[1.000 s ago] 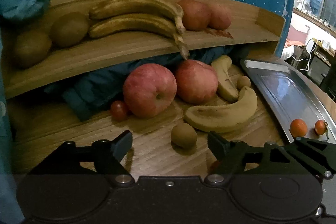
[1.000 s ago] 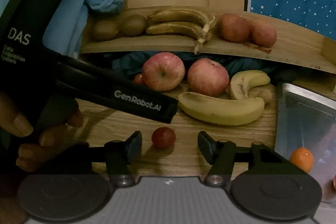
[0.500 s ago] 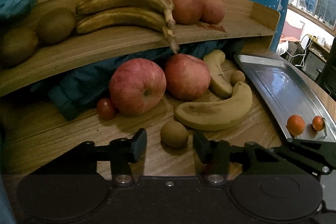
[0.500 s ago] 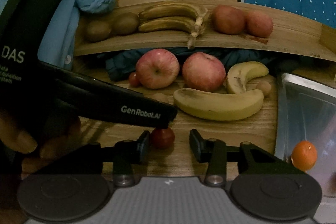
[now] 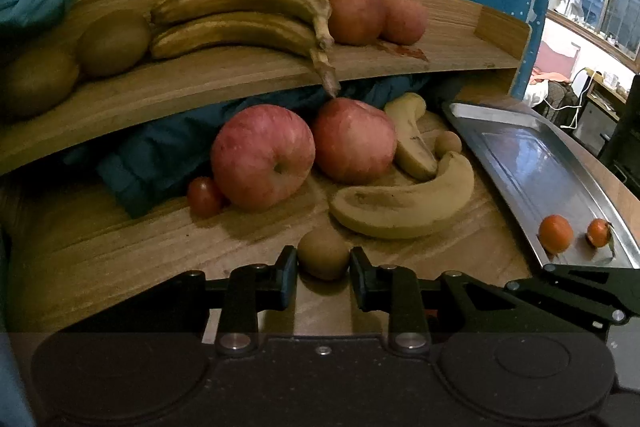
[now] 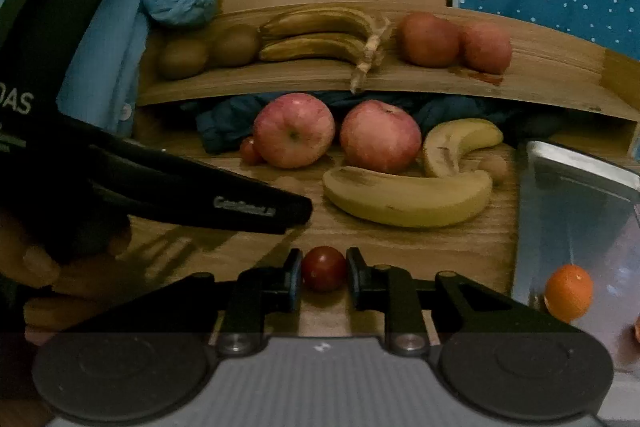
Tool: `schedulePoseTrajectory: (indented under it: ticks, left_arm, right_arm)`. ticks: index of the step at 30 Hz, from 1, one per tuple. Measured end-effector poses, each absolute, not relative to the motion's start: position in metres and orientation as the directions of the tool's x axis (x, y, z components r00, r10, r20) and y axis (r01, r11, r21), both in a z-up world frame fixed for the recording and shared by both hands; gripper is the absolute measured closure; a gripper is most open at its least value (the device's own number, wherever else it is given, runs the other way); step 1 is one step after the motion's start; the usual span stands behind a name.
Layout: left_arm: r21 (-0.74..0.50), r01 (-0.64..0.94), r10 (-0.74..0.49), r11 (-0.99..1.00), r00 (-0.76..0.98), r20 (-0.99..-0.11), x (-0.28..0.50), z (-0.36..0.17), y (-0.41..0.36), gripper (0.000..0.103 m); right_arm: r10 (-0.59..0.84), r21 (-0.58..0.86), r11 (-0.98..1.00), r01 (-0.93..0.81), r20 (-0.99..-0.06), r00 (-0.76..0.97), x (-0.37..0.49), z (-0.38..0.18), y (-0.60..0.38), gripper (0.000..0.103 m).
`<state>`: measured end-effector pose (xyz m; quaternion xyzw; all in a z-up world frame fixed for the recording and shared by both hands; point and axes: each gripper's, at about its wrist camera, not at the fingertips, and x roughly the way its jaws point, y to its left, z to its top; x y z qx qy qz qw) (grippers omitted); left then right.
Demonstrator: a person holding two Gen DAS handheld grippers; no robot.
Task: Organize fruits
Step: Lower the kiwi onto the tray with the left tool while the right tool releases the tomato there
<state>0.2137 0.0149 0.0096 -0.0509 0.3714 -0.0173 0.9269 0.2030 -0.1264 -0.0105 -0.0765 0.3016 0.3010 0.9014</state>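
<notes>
Grasp step: left tongs (image 5: pixel 323 269) closing on the small brown fruit (image 5: pixel 323 254); right tongs (image 6: pixel 323 273) clamped on the cherry tomato (image 6: pixel 323 268). Next: lift both clear of the bench (image 5: pixel 160 251) toward the metal tray (image 5: pixel 532 163) beside it.

Left gripper (image 5: pixel 323 269): angled down toward the wooden tabletop (image 5: pixel 160 247), jaws closing, with the small brown kiwi (image 5: pixel 323 254) between the pads.
Left gripper seen from the right: its black body (image 6: pixel 160 187) reaches across just above the tabletop.
Hand (image 6: pixel 36 267): wrapped around the left gripper's handle, fingers curled low near the tabletop.
Right gripper (image 6: pixel 323 273): tilted down at the tabletop, pads pressed on both sides of the cherry tomato (image 6: pixel 323 269).
</notes>
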Motion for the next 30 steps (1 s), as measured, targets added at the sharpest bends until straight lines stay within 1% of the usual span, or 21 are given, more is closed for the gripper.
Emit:
schedulePoseTrajectory:
  ticks: [8, 11, 17, 25, 30]
  left_arm:
    - [-0.132, 0.007, -0.095, 0.991, 0.731, -0.676, 0.204, 0.014, 0.0, 0.073]
    - [-0.135, 0.022, -0.107, 0.991, 0.739, -0.665, 0.203, 0.019, -0.01, 0.073]
    - [-0.144, 0.1, -0.17, 0.984, 0.743, -0.648, 0.205, 0.027, -0.044, 0.073]
    - [-0.157, 0.204, -0.257, 0.966, 0.72, -0.645, 0.208, 0.027, -0.089, 0.073]
    - [-0.155, 0.247, -0.287, 0.957, 0.705, -0.649, 0.206, 0.025, -0.108, 0.073]
  right_arm:
    - [0.458, 0.036, 0.847, -0.53, -0.555, 0.695, 0.194, -0.002, -0.156, 0.077]
    - [0.441, 0.017, 0.86, -0.51, -0.528, 0.726, 0.188, 0.006, -0.171, 0.077]
    - [0.398, 0.012, 0.895, -0.446, -0.472, 0.786, 0.182, 0.024, -0.209, 0.077]
    - [0.293, -0.01, 0.942, -0.336, -0.463, 0.836, 0.185, 0.024, -0.253, 0.077]
    - [0.244, -0.002, 0.961, -0.278, -0.471, 0.848, 0.186, 0.019, -0.277, 0.077]
